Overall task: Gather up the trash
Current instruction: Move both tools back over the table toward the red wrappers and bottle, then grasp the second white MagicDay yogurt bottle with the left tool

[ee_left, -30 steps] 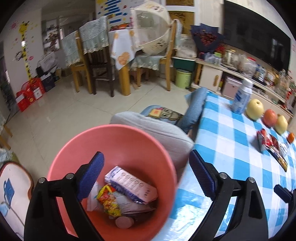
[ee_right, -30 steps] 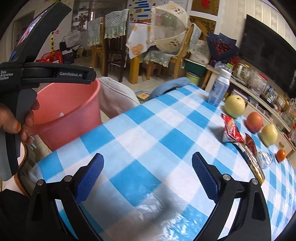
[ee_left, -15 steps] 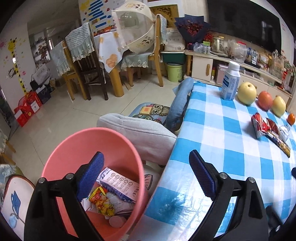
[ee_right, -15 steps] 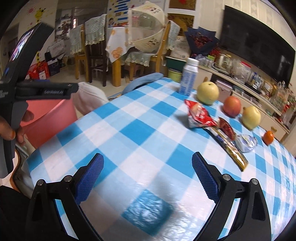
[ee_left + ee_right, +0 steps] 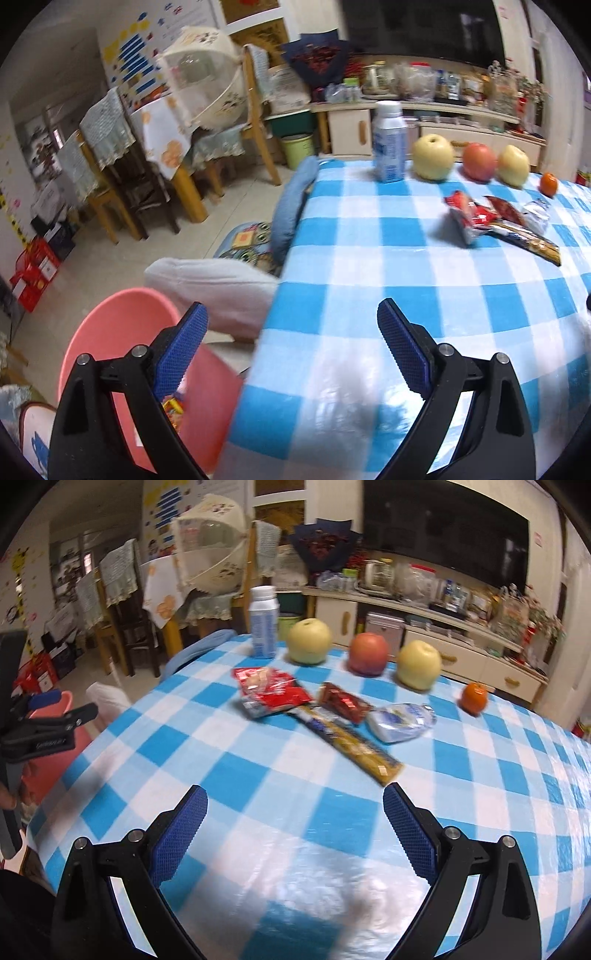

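The checked worktop [image 5: 229, 775] is seen with crumpled snack wrappers [image 5: 317, 716] clustered at its far middle; near squares lie bare. The pink bin [image 5: 122, 332] stands beyond the left edge. Both grippers, left gripper [image 5: 291, 350] and right gripper [image 5: 295, 830], are held with jaws wide, empty.

My left wrist cam sits low at the table edge [image 5: 258, 369], looking along its own fingers [image 5: 181, 347] across the checked cloth; pink bin [image 5: 122, 332] close at 8 o'clock, snack wrappers [image 5: 480, 218] far at 1 o'clock. My right wrist cam is over the table, facing the same way, wrappers [image 5: 314, 709] nearer at 12 o'clock. Both share the wrappers, bottle [image 5: 263, 622], fruit row [image 5: 365, 653] and back shelf. The right view also catches the left gripper [image 5: 55, 720] at 9 o'clock.
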{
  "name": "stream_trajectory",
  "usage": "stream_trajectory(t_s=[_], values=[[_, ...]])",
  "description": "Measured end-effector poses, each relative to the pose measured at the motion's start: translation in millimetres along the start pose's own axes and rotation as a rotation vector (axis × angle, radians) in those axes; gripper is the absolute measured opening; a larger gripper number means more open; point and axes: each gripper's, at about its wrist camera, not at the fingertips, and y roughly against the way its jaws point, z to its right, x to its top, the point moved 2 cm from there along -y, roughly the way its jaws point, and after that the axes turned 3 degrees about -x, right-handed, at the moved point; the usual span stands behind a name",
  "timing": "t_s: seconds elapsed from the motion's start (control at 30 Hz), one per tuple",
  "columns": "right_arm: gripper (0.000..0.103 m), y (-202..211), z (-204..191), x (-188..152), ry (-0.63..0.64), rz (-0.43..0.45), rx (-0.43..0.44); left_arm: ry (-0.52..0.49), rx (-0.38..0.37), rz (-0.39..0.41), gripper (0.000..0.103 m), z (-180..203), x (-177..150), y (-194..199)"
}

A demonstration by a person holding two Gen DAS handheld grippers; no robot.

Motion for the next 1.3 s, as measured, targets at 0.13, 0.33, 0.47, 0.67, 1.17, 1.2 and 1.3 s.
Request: stream_trajectory(t_s=[0.13,0.33,0.47,0.67,1.17,1.2,1.3], values=[[0.095,2.6,37.6,1.9,-0.072,0.001,-0.033,-0.015,-0.079,0.051,0.093,25.8,8.3,6.4],[0.095,4.3,93.9,0.5,-0.194,-0.019,-0.077,0.007,-0.220,0.130,0.093,76.1,37.9,10.4],[0.095,1.2,119.0,-2.3,-0.218,-0.045,-0.099,-0.049,-0.217,0.117,0.093,132.3,66.0,-7.7],[0.095,-2.3,139.0,-4.7,-0.212,-0.056,-0.138,0.025,-0.279,0.057,0.093,197.1,115.1,-56.4],[0.095,-6.7,169.8,-5.5,-0.280,-0.078,-0.129,-0.095,-0.161,-0.183,0.083,254.1,111.3,-145.7],[0.095,-5.9,171.8,-5.6,-0.289,-0.076,-0.130,-0.091,-0.171,-0.184,0.083,252.7,109.5,-142.3],[0.095,-4.1,175.4,-5.4,-0.304,-0.071,-0.130,-0.103,-0.203,-0.187,0.083,249.2,96.1,-127.1]])
